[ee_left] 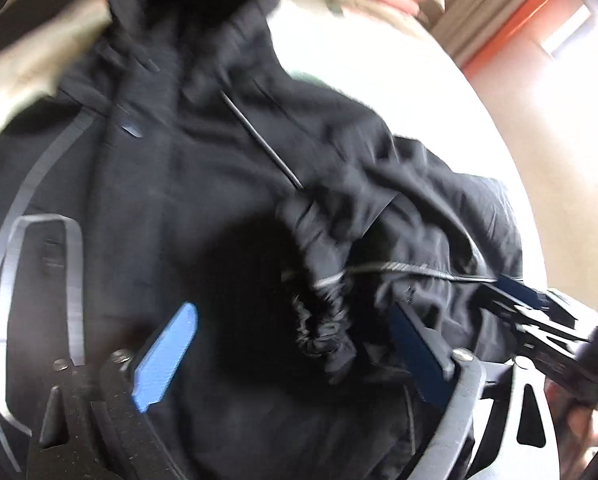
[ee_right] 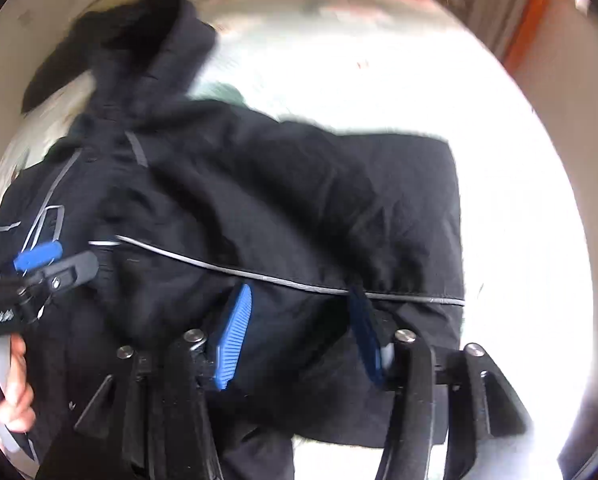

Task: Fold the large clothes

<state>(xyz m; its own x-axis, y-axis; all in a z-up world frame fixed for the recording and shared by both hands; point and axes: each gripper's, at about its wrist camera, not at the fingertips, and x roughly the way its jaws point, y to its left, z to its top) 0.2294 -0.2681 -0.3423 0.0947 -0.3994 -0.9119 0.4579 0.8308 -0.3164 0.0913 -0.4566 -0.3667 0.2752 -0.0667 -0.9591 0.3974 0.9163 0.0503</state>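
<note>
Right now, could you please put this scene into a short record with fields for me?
garment: black jacket with grey reflective piping, lying spread out
surface: white tabletop
sleeve: gathered cuff lies between the left gripper's fingers
left gripper: fingers wide apart over the jacket, not pressing it
right gripper: fingers apart astride the piping; grip unclear through blur
background: orange strip by the wall

Black claw [ee_right: 299, 332], blue ribbed pads [ee_right: 233, 340], silver screws [ee_right: 195, 335]
</note>
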